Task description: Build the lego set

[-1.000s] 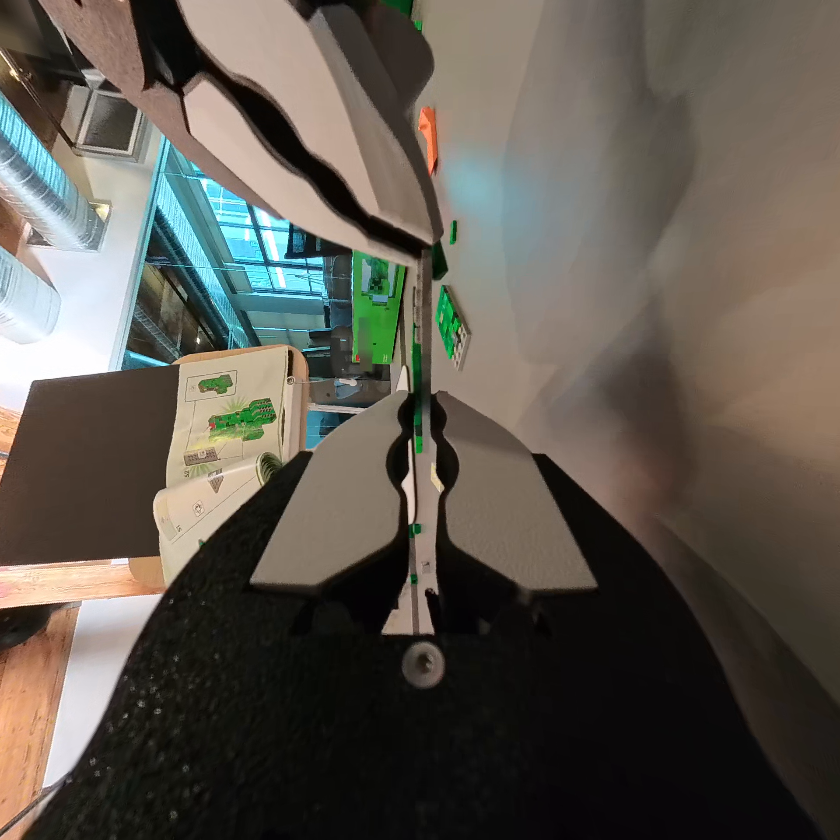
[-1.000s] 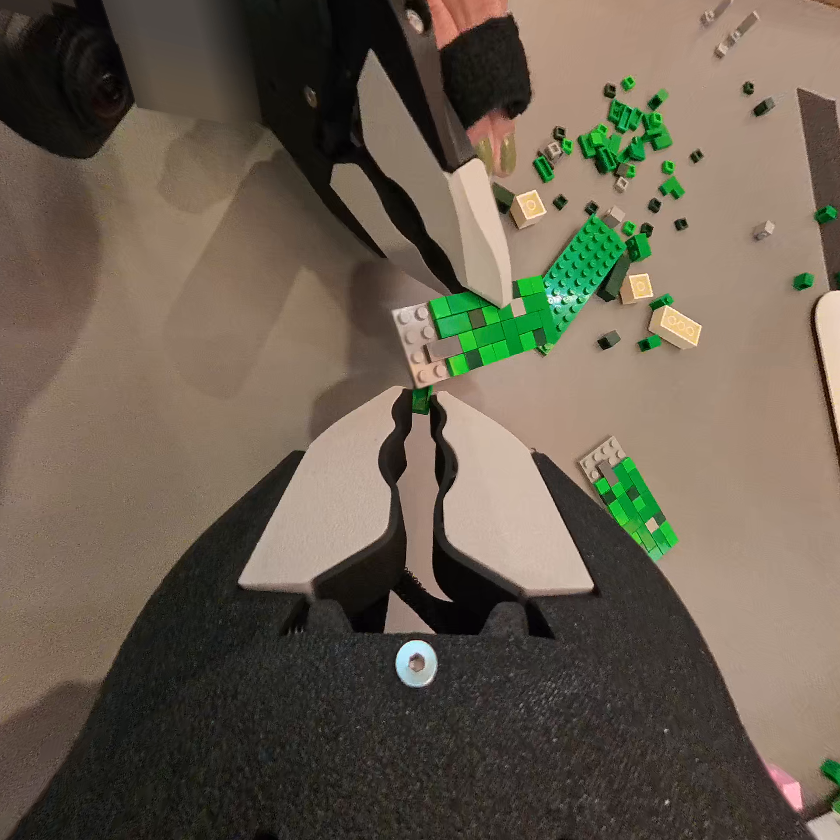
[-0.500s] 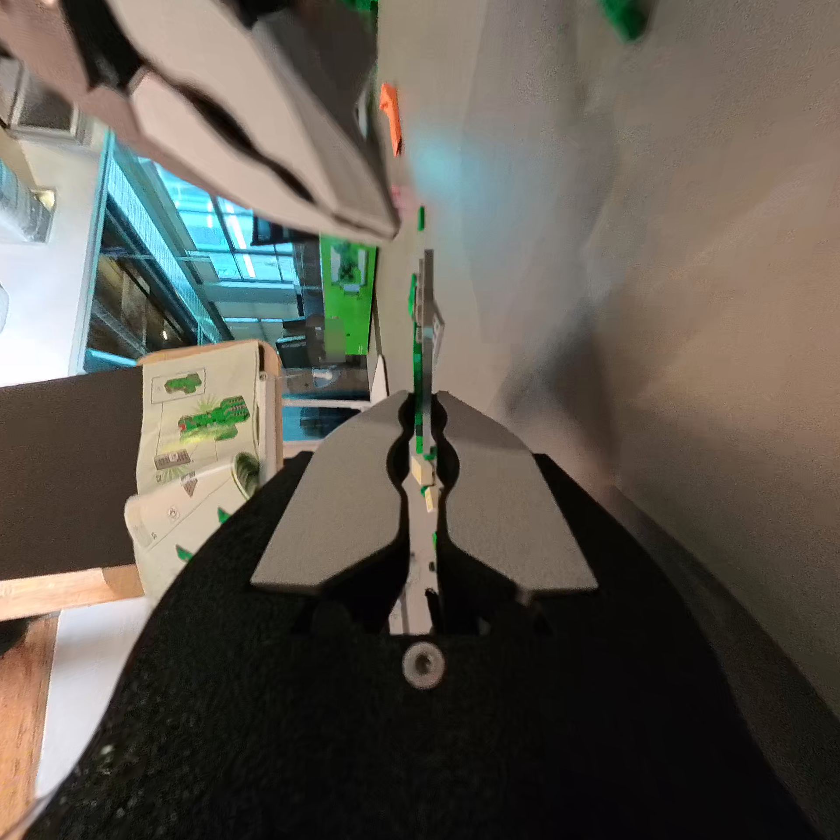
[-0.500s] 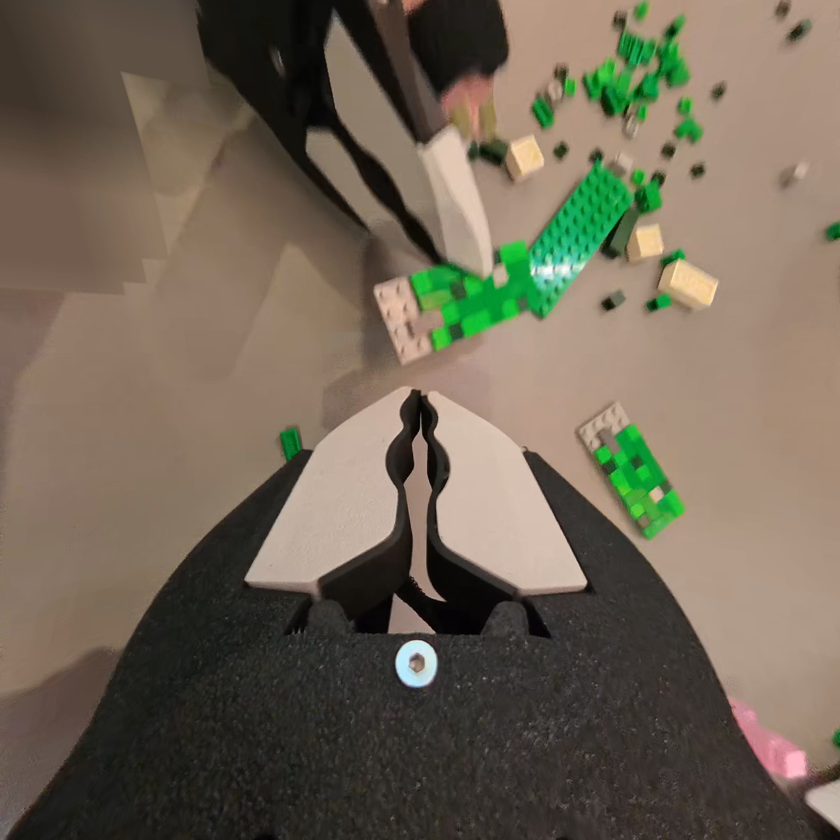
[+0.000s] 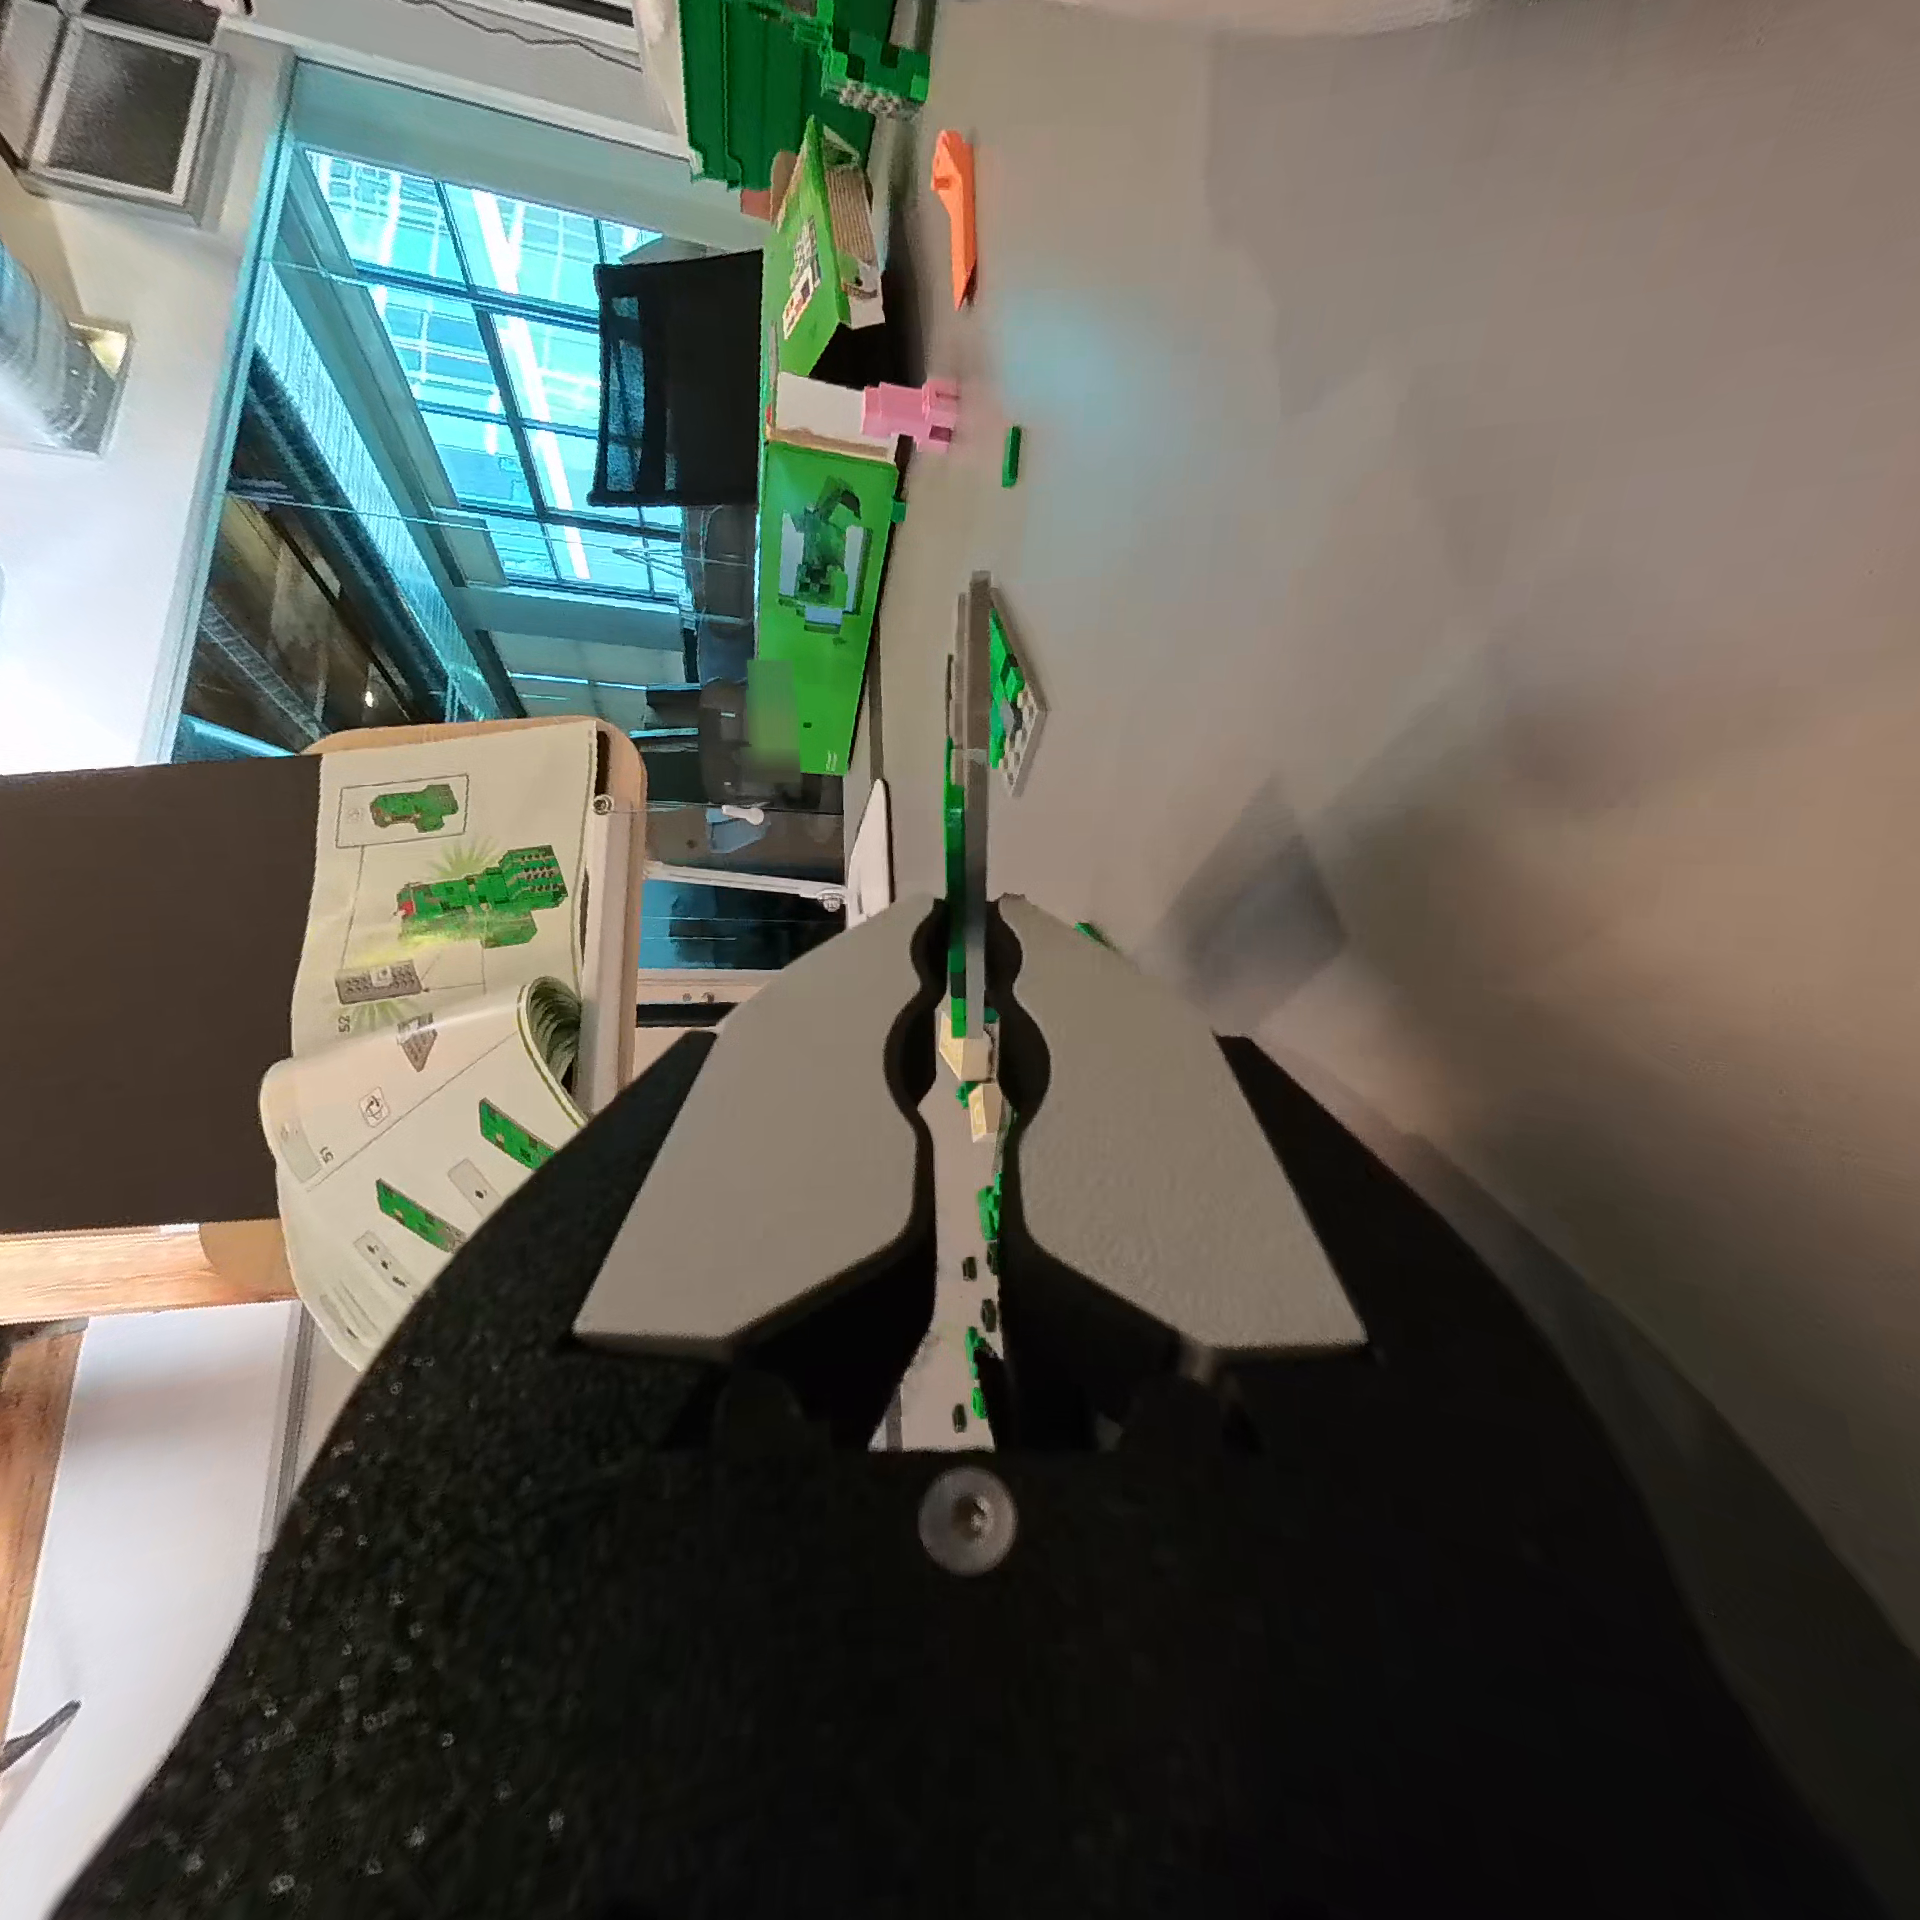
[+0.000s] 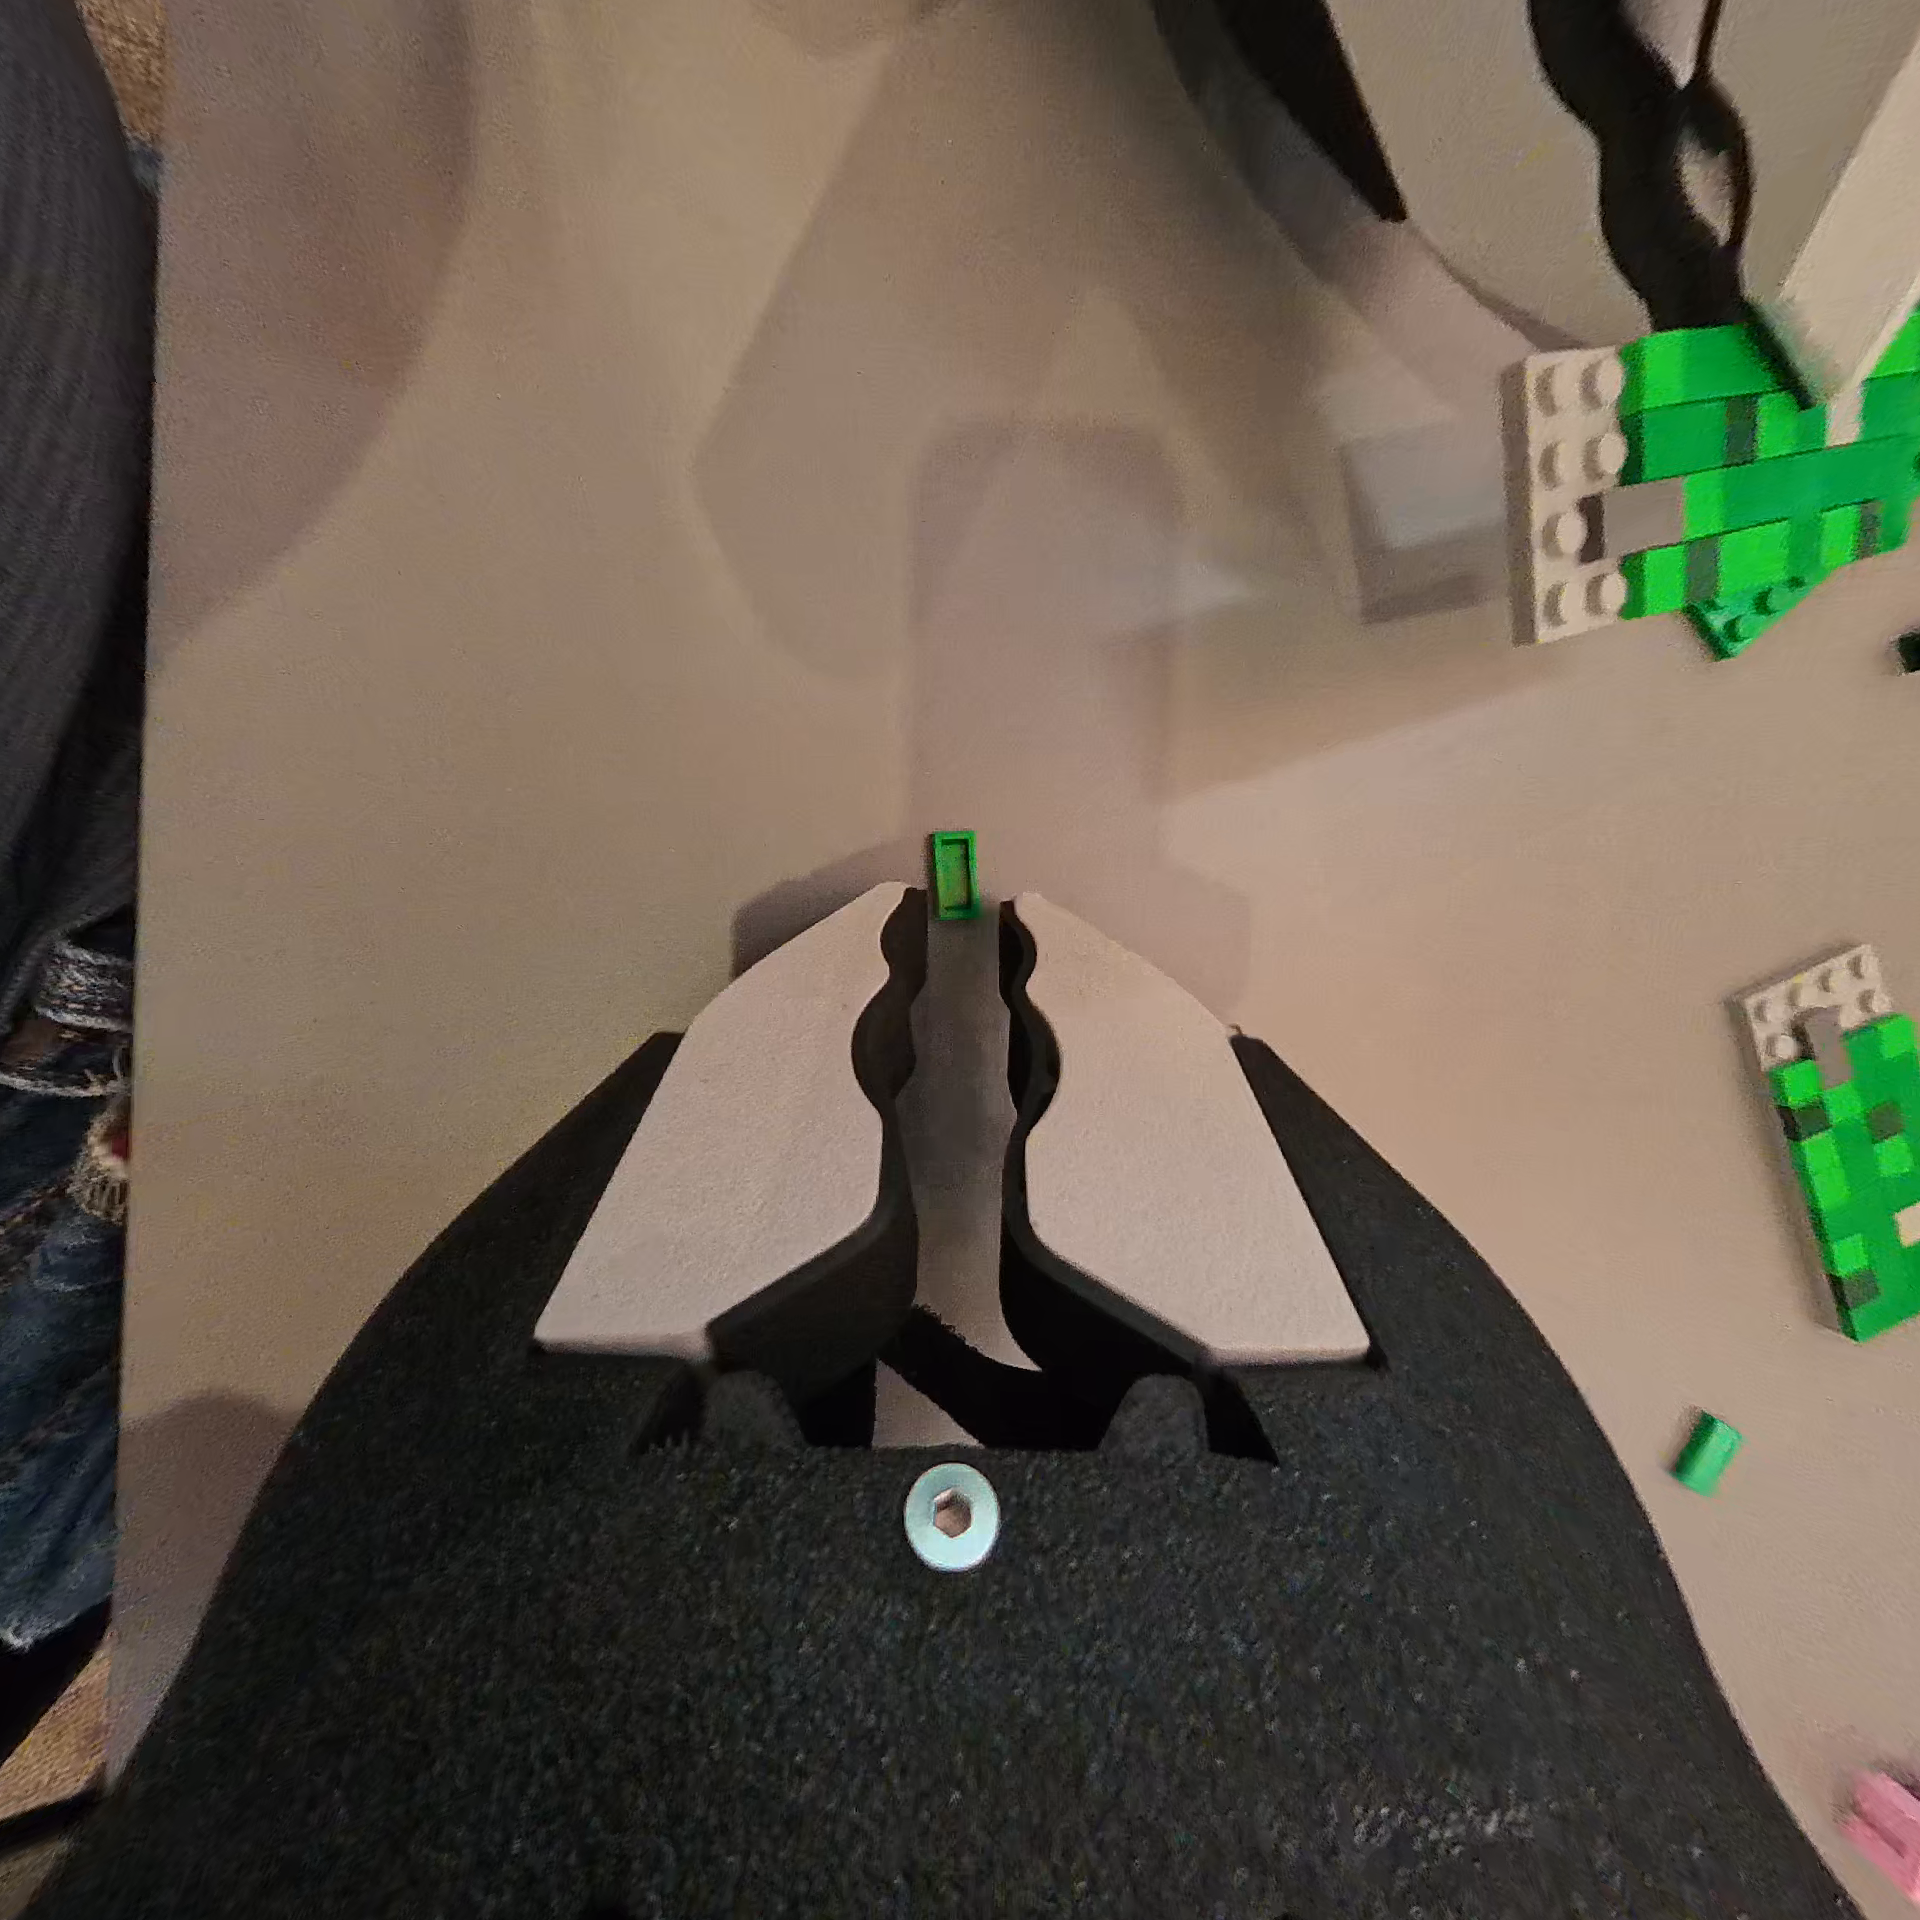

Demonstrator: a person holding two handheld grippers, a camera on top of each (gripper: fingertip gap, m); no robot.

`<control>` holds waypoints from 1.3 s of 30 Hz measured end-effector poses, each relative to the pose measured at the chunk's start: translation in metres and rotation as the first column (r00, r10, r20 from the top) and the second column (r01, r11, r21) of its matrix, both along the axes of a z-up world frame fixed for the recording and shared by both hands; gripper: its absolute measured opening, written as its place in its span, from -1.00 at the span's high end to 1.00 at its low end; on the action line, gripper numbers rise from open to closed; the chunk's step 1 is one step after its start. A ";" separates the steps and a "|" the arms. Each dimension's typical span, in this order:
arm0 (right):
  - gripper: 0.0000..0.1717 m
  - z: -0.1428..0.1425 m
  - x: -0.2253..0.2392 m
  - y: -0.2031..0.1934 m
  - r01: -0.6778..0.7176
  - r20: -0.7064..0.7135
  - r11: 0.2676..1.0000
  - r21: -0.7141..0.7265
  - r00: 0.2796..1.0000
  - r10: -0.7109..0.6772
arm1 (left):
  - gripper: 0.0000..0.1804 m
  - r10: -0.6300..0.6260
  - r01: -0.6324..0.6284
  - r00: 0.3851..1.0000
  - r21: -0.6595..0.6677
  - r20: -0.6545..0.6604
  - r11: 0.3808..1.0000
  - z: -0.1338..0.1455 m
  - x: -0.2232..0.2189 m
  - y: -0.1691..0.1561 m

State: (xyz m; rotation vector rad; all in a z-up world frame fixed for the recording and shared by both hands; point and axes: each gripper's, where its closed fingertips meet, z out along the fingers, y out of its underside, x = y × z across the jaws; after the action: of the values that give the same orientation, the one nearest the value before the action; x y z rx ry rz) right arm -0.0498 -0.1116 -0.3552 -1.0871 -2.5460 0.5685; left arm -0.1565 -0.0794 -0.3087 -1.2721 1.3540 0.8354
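Right gripper (image 6: 961, 906), jaws slightly apart, frames a tiny green tile (image 6: 954, 875) lying on the table (image 6: 520, 623); closing off-centre could flick it away. Left gripper (image 5: 971, 920) clamps a green-and-grey plate assembly (image 5: 977, 790) edge-on

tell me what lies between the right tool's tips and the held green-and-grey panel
Right wrist view: only bare table there. A small green piece lies at the open right tool tips, unclamped; the panel hangs in the left tool, upper right.
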 end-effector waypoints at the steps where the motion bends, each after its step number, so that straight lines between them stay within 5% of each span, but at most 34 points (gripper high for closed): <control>1: 0.85 -0.002 0.000 0.000 -0.005 0.008 1.000 -0.004 1.000 0.005 | 0.94 0.000 0.000 1.000 0.000 -0.002 1.000 0.000 0.000 0.000; 25: 0.92 0.043 -0.048 0.021 0.010 -0.013 0.999 -0.045 1.000 -0.011 | 0.94 -0.071 0.073 0.992 0.008 -0.106 0.997 -0.005 0.022 -0.005; 39: 1.00 0.029 -0.040 0.045 0.089 0.097 0.996 0.013 0.991 -0.090 | 0.93 -0.038 0.033 0.992 -0.041 -0.122 0.999 -0.013 0.010 -0.003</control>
State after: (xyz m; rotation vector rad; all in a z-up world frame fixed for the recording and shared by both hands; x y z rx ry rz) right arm -0.0901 -0.0666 -0.3266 -1.2476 -2.5635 0.4924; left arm -0.1465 -0.0819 -0.3217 -1.2403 1.4925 0.8780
